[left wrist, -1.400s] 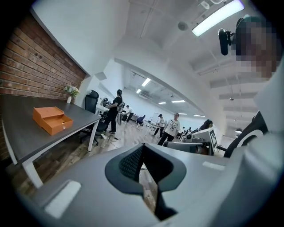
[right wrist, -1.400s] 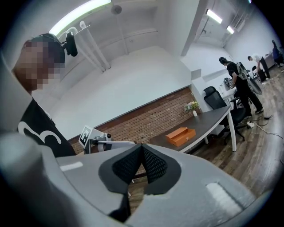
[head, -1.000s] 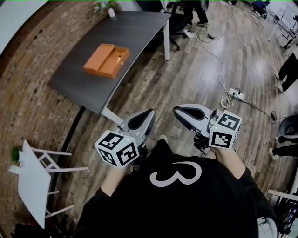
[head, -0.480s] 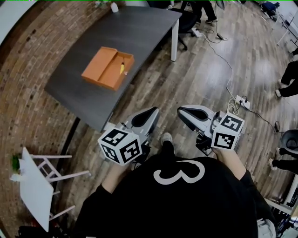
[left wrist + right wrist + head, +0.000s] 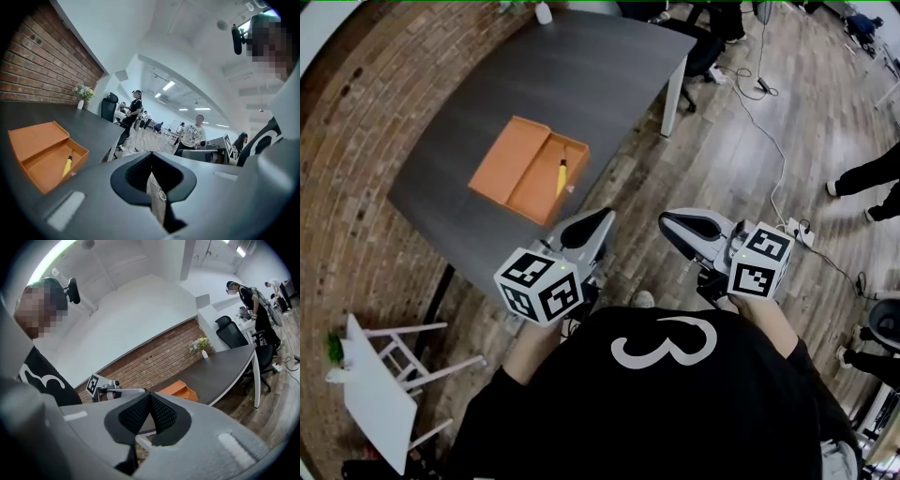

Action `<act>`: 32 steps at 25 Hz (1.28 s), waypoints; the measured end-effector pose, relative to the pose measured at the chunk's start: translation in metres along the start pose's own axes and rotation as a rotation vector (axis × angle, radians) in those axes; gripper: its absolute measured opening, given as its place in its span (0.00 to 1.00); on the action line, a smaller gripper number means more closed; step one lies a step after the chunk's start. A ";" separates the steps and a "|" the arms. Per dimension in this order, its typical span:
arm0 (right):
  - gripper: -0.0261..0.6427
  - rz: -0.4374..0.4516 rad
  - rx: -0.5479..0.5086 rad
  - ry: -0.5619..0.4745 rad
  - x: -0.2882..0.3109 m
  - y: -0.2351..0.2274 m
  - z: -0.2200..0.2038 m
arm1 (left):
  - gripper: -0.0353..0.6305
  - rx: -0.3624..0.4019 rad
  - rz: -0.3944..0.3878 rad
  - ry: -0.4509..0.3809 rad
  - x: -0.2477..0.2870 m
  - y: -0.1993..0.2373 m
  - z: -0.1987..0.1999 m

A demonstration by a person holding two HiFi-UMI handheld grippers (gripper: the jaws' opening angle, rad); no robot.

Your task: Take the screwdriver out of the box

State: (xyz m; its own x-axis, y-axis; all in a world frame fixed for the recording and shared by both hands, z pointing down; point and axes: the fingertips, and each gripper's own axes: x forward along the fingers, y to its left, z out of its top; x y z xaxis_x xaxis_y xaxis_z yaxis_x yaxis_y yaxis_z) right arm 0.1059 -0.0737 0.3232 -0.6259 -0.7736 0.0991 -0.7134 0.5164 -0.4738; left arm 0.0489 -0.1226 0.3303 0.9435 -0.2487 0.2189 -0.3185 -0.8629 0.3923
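Observation:
An open orange box lies on the dark grey table, its lid folded out to the left. A yellow-handled screwdriver lies in the box's right compartment, and the left gripper view also shows the screwdriver inside the box. My left gripper is shut and empty, just short of the table's near edge and right of the box. My right gripper is over the wooden floor beside it, also shut with nothing held. The box appears far off in the right gripper view.
A brick wall runs along the table's left side. A white side table stands at lower left. A white table leg, office chairs, floor cables and a power strip lie to the right. People stand in the background. A flower vase sits at the table's far end.
Both grippers have moved forward toward the table. The box and table edge now sit much nearer and lower in the head view. Both jaws stay shut.

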 end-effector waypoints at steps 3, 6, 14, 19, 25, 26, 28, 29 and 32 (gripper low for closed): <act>0.04 0.011 0.002 0.021 0.015 -0.014 0.005 | 0.11 -0.008 0.039 -0.002 0.006 0.028 0.007; 0.04 0.026 0.010 0.039 0.032 -0.023 0.009 | 0.13 -0.027 0.092 -0.005 0.005 0.057 0.013; 0.04 0.103 0.034 0.090 0.064 -0.049 0.005 | 0.21 -0.046 0.237 0.011 0.002 0.108 0.003; 0.04 0.179 0.041 0.139 0.092 -0.069 0.008 | 0.21 -0.056 0.347 0.046 0.005 0.145 -0.002; 0.04 0.231 0.078 0.197 0.126 -0.105 0.018 | 0.24 -0.101 0.461 0.099 0.011 0.194 -0.009; 0.04 0.235 0.082 0.206 0.131 -0.112 0.021 | 0.26 -0.109 0.476 0.110 0.014 0.202 -0.010; 0.04 0.242 0.089 0.218 0.140 -0.127 0.028 | 0.28 -0.124 0.498 0.133 0.021 0.217 -0.012; 0.04 0.245 0.093 0.224 0.144 -0.134 0.031 | 0.30 -0.129 0.506 0.148 0.025 0.224 -0.013; 0.04 0.254 0.106 0.245 0.152 -0.153 0.033 | 0.33 -0.154 0.524 0.193 0.036 0.241 -0.023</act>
State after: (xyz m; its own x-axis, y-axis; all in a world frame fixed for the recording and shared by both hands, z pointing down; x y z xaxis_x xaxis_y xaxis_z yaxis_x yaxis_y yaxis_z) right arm 0.1302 -0.2824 0.3813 -0.8452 -0.5077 0.1671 -0.4964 0.6299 -0.5974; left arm 0.0041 -0.3298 0.4529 0.6275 -0.5281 0.5722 -0.7617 -0.5689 0.3101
